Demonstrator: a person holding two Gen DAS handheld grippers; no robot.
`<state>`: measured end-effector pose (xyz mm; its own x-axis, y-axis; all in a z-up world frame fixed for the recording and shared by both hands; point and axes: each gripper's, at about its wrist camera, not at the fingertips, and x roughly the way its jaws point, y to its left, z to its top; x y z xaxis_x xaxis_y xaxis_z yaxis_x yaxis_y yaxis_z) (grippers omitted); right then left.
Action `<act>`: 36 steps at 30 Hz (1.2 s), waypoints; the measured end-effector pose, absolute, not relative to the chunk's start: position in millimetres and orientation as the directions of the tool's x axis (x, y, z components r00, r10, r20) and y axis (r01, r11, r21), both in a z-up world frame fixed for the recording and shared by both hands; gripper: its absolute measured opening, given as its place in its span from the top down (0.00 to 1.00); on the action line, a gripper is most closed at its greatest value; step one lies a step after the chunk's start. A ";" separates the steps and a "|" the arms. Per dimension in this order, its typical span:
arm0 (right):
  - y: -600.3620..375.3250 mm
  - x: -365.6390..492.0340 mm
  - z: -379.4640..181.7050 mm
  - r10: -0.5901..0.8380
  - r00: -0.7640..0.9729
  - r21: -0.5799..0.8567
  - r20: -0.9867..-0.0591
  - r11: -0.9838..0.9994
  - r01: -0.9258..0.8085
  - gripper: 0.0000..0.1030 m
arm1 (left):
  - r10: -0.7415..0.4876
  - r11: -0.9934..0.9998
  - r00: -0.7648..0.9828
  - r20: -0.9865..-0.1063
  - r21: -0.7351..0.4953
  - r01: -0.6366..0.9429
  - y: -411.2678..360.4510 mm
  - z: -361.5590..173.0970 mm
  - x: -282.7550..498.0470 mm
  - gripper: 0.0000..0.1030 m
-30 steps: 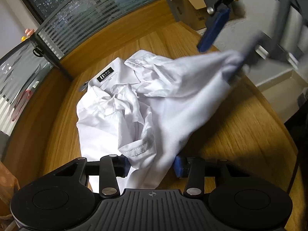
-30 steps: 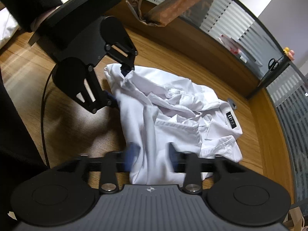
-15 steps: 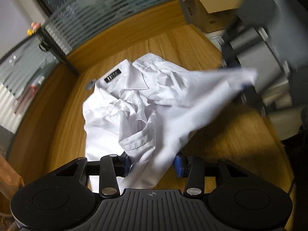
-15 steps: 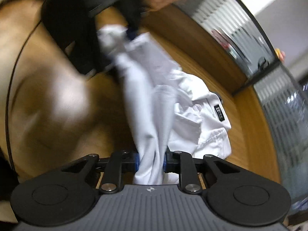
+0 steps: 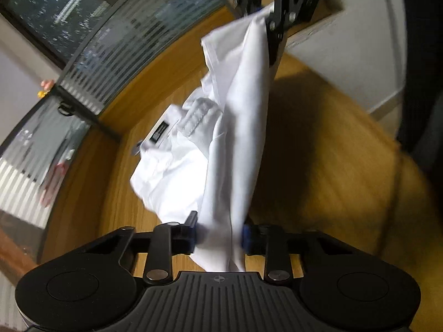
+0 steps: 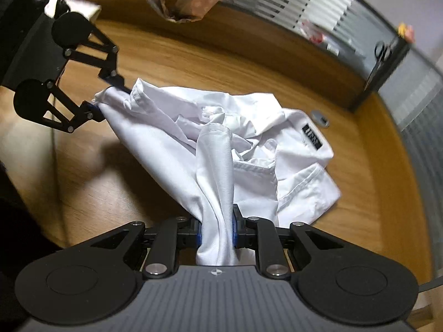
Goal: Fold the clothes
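Pinching white shirt [image 6: 221, 149]: right gripper [image 6: 217, 231] clamped; left gripper [image 5: 218, 235] fingers closing on cloth

Left gripper [image 5: 218, 233]: angled downward, jaws closing, white shirt [image 6: 249, 149] fabric bunched between blue pads; pad contact probably made, view blurred. Right gripper [image 6: 217, 229]: angled steeply downward, jaws clamped narrow on gathered shirt fabric, both pads pressing cloth.

One white shirt [image 6: 249, 149], two hand-held grippers, one wooden table [image 6: 193, 55], one pair of scissors [image 6: 380, 55]
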<state>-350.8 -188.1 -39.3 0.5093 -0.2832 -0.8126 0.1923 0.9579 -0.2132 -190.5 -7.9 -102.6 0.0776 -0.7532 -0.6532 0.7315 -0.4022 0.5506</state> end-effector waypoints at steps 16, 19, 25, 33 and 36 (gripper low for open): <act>-384.7 -367.6 -5.5 0.094 0.616 0.261 -0.782 0.947 0.187 0.82 | -0.617 -0.227 -0.144 -0.773 -0.001 0.974 -162.0 11.6 -102.2 0.75; -419.3 -367.2 -8.2 0.162 0.627 0.362 -0.762 0.909 0.205 0.82 | -0.605 -0.122 -0.184 -0.774 -0.138 0.983 -184.9 9.5 -76.0 0.75; -451.5 -330.2 -19.7 0.230 0.579 0.416 -0.783 0.884 0.212 0.82 | -0.609 0.060 -0.194 -0.769 -0.288 0.956 -220.1 -5.7 -32.6 0.75; -532.6 -262.1 -49.6 0.226 0.527 0.397 -0.820 0.886 0.238 0.66 | -0.636 0.249 -0.148 -0.757 -0.382 0.890 -280.7 -38.1 30.1 0.66; -556.1 -242.9 -72.3 0.208 0.514 0.393 -0.832 0.875 0.283 0.58 | -0.624 0.336 -0.131 -0.771 -0.415 0.845 -301.5 -62.4 55.7 0.64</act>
<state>-242.9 -556.1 -72.3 0.5137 0.2081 -0.8324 0.2830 0.8748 0.3933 55.7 -301.5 -62.4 -0.1306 -0.6239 -0.7706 0.8454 0.3359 -0.4152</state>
